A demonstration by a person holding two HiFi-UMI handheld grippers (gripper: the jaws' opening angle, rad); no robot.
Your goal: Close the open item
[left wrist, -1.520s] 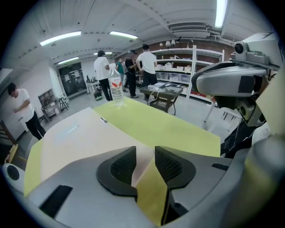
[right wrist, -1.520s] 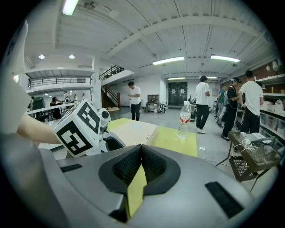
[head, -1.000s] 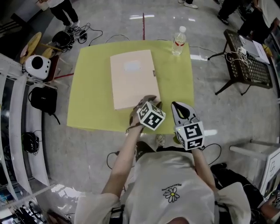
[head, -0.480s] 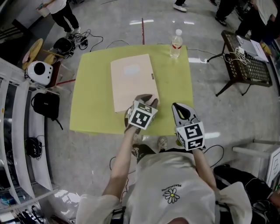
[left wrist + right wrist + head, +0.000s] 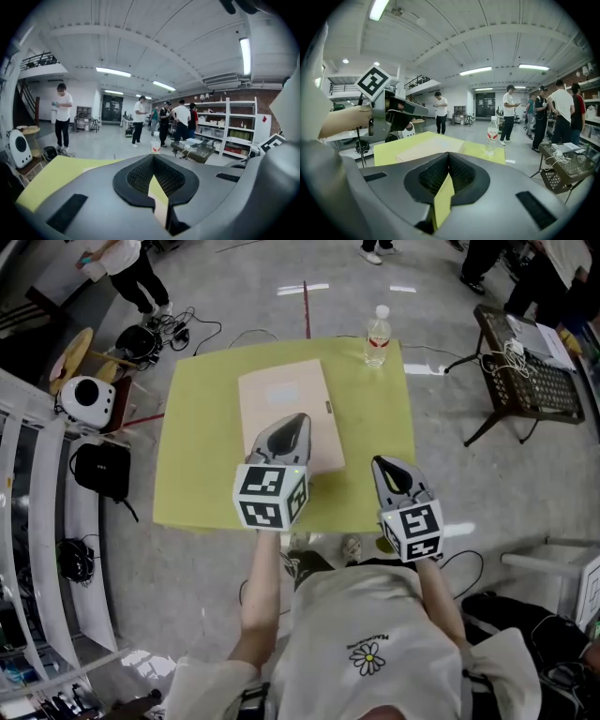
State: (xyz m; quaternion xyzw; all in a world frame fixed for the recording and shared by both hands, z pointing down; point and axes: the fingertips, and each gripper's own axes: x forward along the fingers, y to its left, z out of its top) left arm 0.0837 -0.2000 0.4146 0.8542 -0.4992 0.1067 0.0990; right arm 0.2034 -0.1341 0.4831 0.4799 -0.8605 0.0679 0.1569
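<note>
Holding my left gripper up above the near end of the flat beige folder, I have its jaws pressed together with nothing between them, only the yellow table showing through the notch behind the pads. My right gripper hangs over the table's near right part, beside the folder's near right corner and clear of it, and its jaws are likewise pressed together and empty. The folder lies in the middle of the table, long side running away from me, and its cover looks flat and flush all round, so I judge the closing itself as done, or all but done. What the next move calls for, I think, is a light check: lower the left tips onto the cover near the small tab on its right edge to feel that it has seated, then draw both grippers toward me. There is bare table on every side of the folder, wider on the left and right than at the far end. The water bottle stands at the far right corner, well apart from both grippers, so only a long reach would threaten it. The table's near edge is just under my hands, which leaves open room for pulling away.
</note>
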